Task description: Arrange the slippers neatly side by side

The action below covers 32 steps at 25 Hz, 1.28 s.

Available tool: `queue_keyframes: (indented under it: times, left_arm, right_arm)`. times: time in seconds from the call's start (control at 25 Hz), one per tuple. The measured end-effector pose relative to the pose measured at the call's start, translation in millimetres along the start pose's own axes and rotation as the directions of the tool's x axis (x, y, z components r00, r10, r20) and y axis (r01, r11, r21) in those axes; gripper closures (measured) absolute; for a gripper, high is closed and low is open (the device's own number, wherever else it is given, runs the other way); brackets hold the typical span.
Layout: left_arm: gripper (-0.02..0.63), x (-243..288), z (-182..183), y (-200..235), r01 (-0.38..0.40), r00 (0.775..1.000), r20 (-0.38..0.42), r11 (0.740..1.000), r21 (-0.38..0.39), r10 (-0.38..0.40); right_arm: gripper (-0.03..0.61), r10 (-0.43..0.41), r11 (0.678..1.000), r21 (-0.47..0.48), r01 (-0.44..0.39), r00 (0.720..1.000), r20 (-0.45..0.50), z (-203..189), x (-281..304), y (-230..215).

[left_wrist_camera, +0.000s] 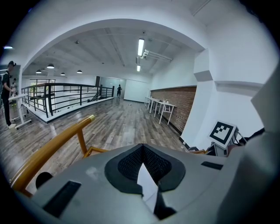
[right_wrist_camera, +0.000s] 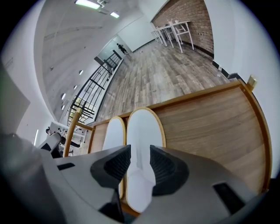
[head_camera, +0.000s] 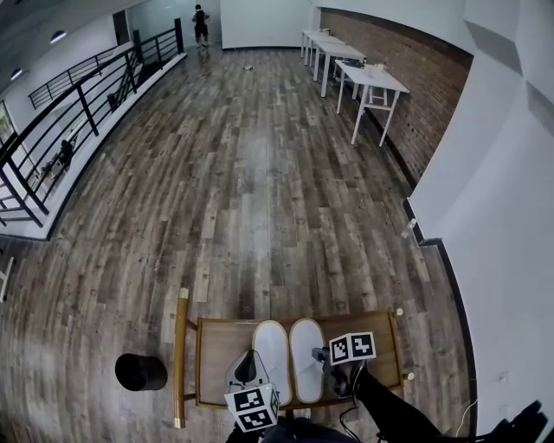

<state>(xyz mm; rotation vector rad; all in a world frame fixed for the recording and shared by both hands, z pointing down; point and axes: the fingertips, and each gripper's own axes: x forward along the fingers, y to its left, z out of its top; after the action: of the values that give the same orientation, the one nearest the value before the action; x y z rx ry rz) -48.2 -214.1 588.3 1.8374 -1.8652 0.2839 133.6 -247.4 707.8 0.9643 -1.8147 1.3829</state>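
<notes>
Two white slippers with tan edging lie side by side, toes pointing away, on a wooden cart top (head_camera: pixel 381 346): the left slipper (head_camera: pixel 272 350) and the right slipper (head_camera: pixel 305 346). My right gripper (head_camera: pixel 327 359) hovers over the right slipper's (right_wrist_camera: pixel 144 127) heel. It is open, its dark pads (right_wrist_camera: pixel 168 168) apart and not pressing on the white sole that shows between them. My left gripper (head_camera: pixel 247 368) sits at the left slipper's (right_wrist_camera: pixel 113 133) heel side, shut (left_wrist_camera: pixel 141 151). A white sliver shows in the gap beneath its pads; I cannot tell what it is.
The cart has a yellow wooden handle rail (head_camera: pixel 180 355) on its left. A black round object (head_camera: pixel 140 372) stands on the plank floor beside it. White tables (head_camera: pixel 368 82) line the brick wall, a black railing (head_camera: pixel 78 95) runs along the left, and a person (head_camera: pixel 200 24) stands far off.
</notes>
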Motion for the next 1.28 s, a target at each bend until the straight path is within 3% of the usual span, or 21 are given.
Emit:
queue_keyframes:
  times: [0.2,0.36,0.56,0.76,0.92,1.0,1.28]
  left_arm:
    - [0.612,4,12,-6,0.012,1.000,0.017,1.000,0.009,-0.012]
    - [0.612,8,27,-16,0.033,0.998,0.044,0.999,0.025,-0.034]
    - [0.612,7,31,-36,0.052,0.997,0.053,0.998,0.035,-0.054]
    - [0.612,5,29,-46,0.062,0.998,0.031,0.998,0.018,-0.063]
    - [0.612,0,30,-53,0.083,0.995,0.046,0.996,0.019,-0.084]
    - [0.612,-4,33,-58,0.098,0.993,0.061,0.995,0.027,-0.100]
    - [0.612,-13,34,-66,0.107,0.991,0.077,0.993,0.052,-0.111]
  right_arm:
    - [0.468,0.040,0.998,-0.048,-0.033,0.987,0.155,29,-38,22]
    - [0.468,0.080,0.996,-0.050,-0.067,0.942,0.326,49,-71,47]
    - [0.469,0.088,0.992,-0.116,-0.040,0.895,0.438,45,-95,66]
    - [0.473,0.072,0.979,-0.200,0.037,0.855,0.513,42,-108,85]
    - [0.577,0.029,0.942,-0.287,0.173,0.812,0.583,42,-125,94]
    - [0.580,0.037,0.933,-0.307,0.188,0.798,0.601,40,-131,100]
    - [0.580,0.069,0.921,-0.347,0.178,0.802,0.594,20,-133,108]
